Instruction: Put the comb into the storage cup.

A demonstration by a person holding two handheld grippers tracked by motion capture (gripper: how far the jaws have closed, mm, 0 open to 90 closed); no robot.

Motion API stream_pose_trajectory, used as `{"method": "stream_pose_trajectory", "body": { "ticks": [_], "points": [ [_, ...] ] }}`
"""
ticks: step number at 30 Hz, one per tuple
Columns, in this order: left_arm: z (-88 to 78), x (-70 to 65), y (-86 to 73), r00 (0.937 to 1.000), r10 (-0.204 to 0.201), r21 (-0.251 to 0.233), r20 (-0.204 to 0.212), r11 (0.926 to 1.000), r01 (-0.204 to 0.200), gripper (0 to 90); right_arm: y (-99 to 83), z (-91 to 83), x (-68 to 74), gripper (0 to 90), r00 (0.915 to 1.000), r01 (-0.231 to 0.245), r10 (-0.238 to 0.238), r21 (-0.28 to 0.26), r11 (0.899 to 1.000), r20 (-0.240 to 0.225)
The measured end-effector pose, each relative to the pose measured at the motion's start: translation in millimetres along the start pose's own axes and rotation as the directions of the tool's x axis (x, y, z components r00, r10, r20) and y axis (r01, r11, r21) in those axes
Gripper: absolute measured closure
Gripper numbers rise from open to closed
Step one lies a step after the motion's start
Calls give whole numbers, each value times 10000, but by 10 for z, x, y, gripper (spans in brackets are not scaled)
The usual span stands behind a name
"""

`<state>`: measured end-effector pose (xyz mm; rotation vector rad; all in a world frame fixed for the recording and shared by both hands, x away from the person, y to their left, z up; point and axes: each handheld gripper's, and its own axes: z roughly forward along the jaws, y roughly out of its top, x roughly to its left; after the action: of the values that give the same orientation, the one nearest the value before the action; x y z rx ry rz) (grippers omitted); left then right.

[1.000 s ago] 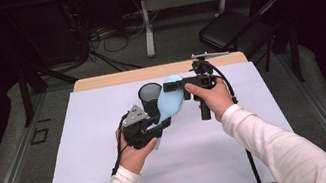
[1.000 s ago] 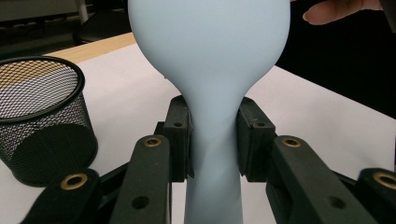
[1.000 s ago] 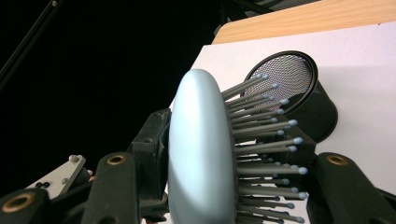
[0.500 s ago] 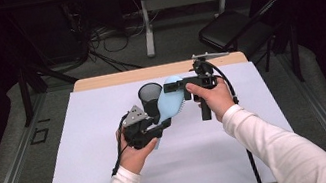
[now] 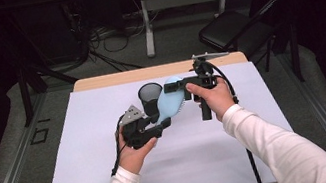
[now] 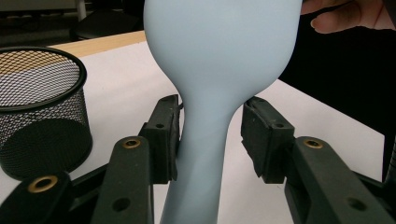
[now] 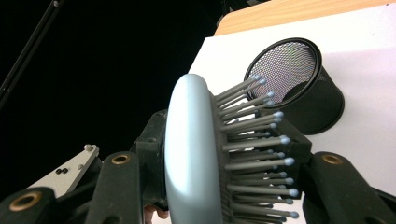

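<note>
A light blue hairbrush [image 5: 171,104] hangs in the air above the white sheet, between my two grippers. My right gripper [image 5: 174,87] is shut on the brush's head [image 7: 191,154]: one jaw is on its smooth back, the other in the grey bristles. My left gripper [image 5: 160,128] is at the handle [image 6: 205,140]. Its jaws have just been opening and now stand open around the handle. One pad [image 6: 166,135] is close against it. The other pad [image 6: 259,137] stands clear of it. A black mesh cup [image 5: 150,95] stands upright just behind the brush.
The white sheet [image 5: 85,151] covers most of the wooden table [image 5: 113,79]. A black folding chair [image 5: 231,28] and floor cables [image 5: 106,40] lie beyond the far edge. The mesh cup [image 6: 42,112] is close on the left of my left jaws.
The left gripper's jaws stand a little wider around the handle than before. Both hands and the brush have stayed where they were.
</note>
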<state>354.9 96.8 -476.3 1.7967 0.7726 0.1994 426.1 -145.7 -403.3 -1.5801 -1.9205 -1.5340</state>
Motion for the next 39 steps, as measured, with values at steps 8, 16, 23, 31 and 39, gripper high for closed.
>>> {"method": "stream_pose_trajectory", "body": {
  "ticks": [8,16,23,31,39],
  "points": [
    [-6,23,-1,9999,-41,-77,159,10000,42,479,12,-19,-13,486,10000,-44,44,-85,10000,-3],
    [-1,28,-5,10000,37,-74,-10,10000,-37,416,27,-49,-39,486,10000,-4,5,-153,9999,89],
    [-14,17,-6,9999,75,-287,-130,9996,-79,413,44,-94,-70,486,9998,5,1,-270,9996,209],
    [-3,9,-14,9992,106,140,-395,9999,-100,400,64,-167,-121,486,9991,88,-74,-351,9993,411],
    [-16,15,-13,9982,-32,248,-601,9997,47,390,79,-212,-156,486,9982,106,-77,-493,9987,589]
  ]
}}
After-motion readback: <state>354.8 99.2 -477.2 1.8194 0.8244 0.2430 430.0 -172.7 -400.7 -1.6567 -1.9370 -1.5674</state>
